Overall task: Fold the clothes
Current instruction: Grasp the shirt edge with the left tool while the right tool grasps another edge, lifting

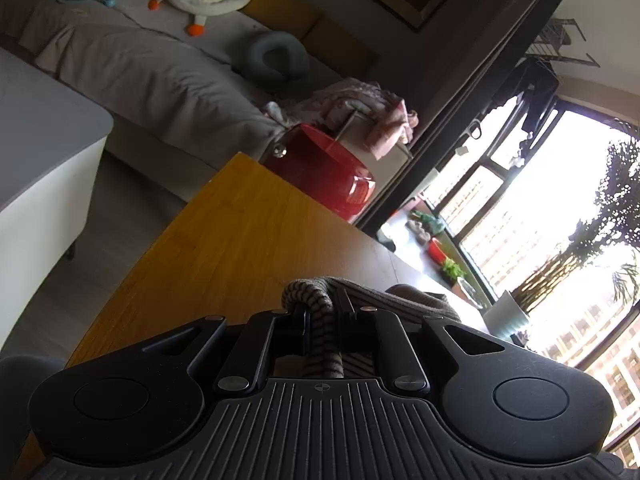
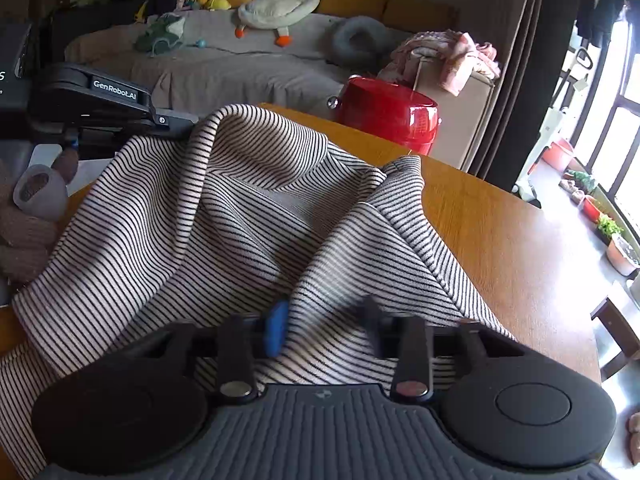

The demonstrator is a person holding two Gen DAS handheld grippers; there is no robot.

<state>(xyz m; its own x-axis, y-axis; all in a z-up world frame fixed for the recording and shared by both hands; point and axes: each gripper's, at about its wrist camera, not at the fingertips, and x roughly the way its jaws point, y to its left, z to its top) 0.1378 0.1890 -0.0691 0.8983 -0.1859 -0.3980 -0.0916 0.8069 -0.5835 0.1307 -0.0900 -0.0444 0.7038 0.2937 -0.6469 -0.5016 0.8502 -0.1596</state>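
A black-and-white striped garment [image 2: 248,216] lies bunched on the wooden table [image 2: 500,232]. My left gripper [image 1: 322,316] is shut on a rolled edge of the striped garment [image 1: 320,304], held just above the table [image 1: 224,248]. In the right wrist view the left gripper [image 2: 176,124] shows at upper left, lifting a corner of the cloth. My right gripper [image 2: 324,320] stands over the near part of the garment with its jaws apart and cloth between and under them; the blue pad [image 2: 276,328] shows.
A red pot [image 2: 388,112] stands beyond the table's far edge, also in the left wrist view [image 1: 332,172]. Behind it is a sofa [image 2: 224,68] with plush toys and a pink blanket [image 2: 452,56]. A brown knitted item [image 2: 24,232] lies at left. Windows and plants are at right.
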